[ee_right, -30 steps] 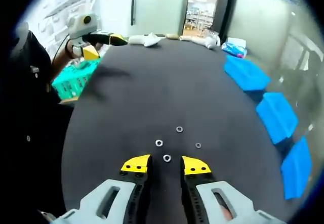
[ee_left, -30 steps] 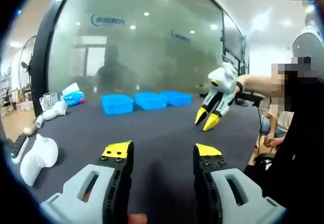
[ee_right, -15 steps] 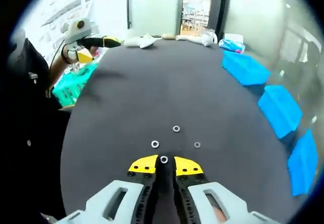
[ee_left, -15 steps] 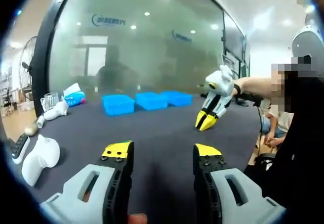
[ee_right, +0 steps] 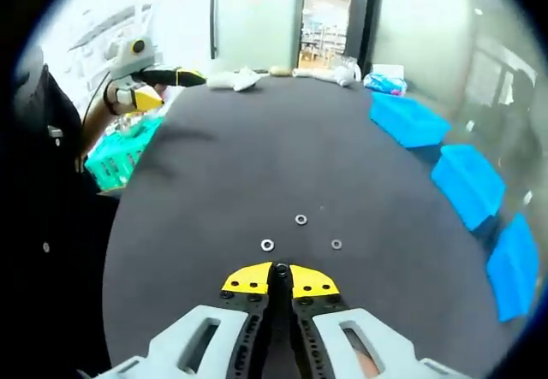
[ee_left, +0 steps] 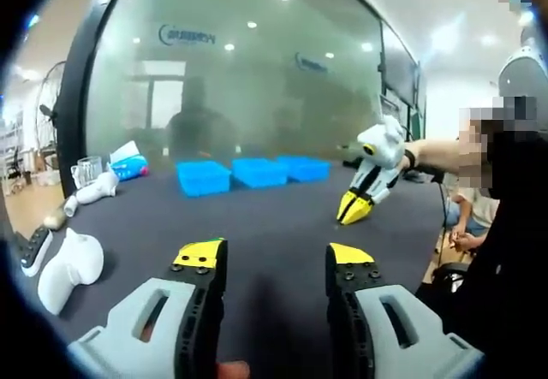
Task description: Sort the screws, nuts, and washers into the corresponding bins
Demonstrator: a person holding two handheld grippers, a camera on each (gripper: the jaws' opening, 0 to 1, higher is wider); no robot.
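Observation:
Three blue bins point(ee_right: 467, 182) stand in a row along the right side of the dark table point(ee_right: 231, 156); from the left gripper view the same bins point(ee_left: 204, 176) sit at the far edge. My right gripper point(ee_right: 280, 275) is down at the table with its jaws shut on a small washer point(ee_right: 281, 269) pinched at the tips. Three more washers point(ee_right: 267, 245) lie loose just beyond it. The right gripper point(ee_left: 358, 208) also appears in the left gripper view, tips together on the tabletop. My left gripper point(ee_left: 274, 259) is held off the table, open with nothing between its fingers.
A teal basket point(ee_right: 120, 152) sits off the table's left edge beside a person's dark sleeve. White objects point(ee_left: 68, 263) and a black remote lie at the table's left end, with a packet and a glass further back. A glass wall runs behind the bins.
The right gripper's jaws have gone from apart to fully shut around the nearest washer. The left gripper has stayed open and nearly still.

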